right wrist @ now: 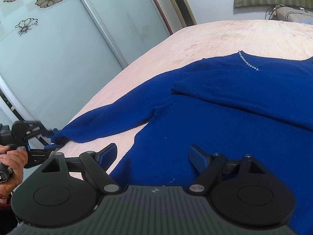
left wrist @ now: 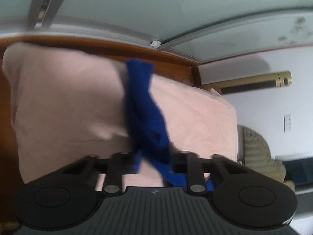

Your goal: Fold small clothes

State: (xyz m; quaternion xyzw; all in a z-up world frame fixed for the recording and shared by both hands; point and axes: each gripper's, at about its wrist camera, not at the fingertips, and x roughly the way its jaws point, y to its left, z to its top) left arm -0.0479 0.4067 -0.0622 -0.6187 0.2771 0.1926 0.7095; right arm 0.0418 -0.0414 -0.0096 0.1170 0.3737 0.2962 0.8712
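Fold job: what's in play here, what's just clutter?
In play: sweater; its sleeve, clamped in the left gripper; right gripper, open over the body.
Clutter: bed, pillow, wardrobe doors, air conditioner.

My left camera rolled sideways, close along the sweater [left wrist: 145, 113]; my right looked down nearer, sharing its sleeve [right wrist: 101, 123] and bed [right wrist: 215, 37].

Sweater [right wrist: 225, 121] flat on bed [right wrist: 234, 37]; sleeve [right wrist: 109, 121] stretched left.
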